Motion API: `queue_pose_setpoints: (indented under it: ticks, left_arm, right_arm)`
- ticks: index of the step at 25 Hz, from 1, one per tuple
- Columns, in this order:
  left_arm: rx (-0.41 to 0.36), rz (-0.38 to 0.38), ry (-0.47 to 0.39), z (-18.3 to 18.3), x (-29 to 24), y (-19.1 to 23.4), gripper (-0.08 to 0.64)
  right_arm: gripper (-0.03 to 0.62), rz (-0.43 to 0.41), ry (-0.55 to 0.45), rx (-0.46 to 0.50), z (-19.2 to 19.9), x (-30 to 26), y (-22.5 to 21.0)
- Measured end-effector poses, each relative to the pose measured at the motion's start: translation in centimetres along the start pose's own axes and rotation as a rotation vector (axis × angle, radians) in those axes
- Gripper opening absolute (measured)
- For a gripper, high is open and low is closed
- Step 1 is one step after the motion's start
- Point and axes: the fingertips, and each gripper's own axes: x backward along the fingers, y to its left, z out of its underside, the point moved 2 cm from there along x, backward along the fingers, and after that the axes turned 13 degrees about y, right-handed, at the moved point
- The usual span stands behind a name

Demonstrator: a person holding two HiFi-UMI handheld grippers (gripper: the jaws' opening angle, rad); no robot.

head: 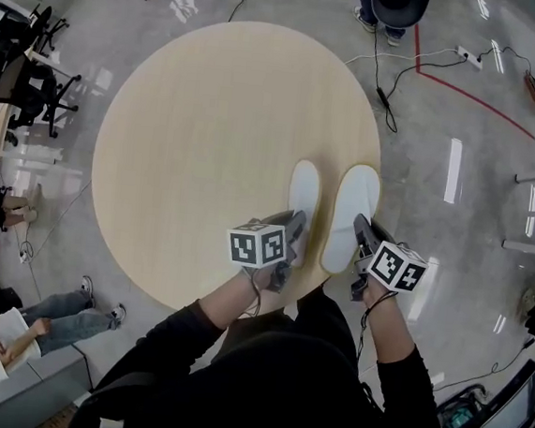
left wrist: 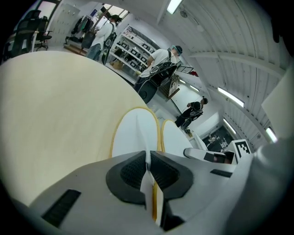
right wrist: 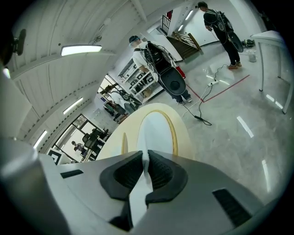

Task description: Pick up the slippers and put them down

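Two white slippers with yellow-edged soles lie side by side over the near right part of the round beige table (head: 189,154), toes pointing away. My left gripper (head: 293,228) is shut on the heel rim of the left slipper (head: 303,195). In the left gripper view the pads (left wrist: 133,170) pinch that thin white rim, and the left slipper (left wrist: 135,131) stretches ahead of my left gripper (left wrist: 148,158). My right gripper (head: 361,229) is shut on the heel of the right slipper (head: 352,212). The right gripper view shows the right slipper (right wrist: 156,131) beyond my right gripper (right wrist: 146,158). I cannot tell whether the soles touch the tabletop.
The table edge (head: 337,272) runs just under the slippers' heels. Cables (head: 386,79) and a red tape line (head: 467,94) cross the floor beyond the table. Office chairs (head: 26,82) stand at the left. A seated person (head: 21,326) is at the lower left, others stand far off.
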Motion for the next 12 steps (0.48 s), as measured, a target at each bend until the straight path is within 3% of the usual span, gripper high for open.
queue_pose_setpoints:
  ticks: [8,12]
  left_arm:
    - [0.031,-0.044,0.042,-3.3,-5.9,1.2,0.038]
    - [0.017,-0.049,0.06,-4.5,-7.6,0.9,0.038]
  right_arm:
    - [0.034,-0.022,0.069,-0.034,-3.1,-3.6,-3.5]
    - [0.034,0.007,0.101,0.01,-4.4,-5.1,-4.5]
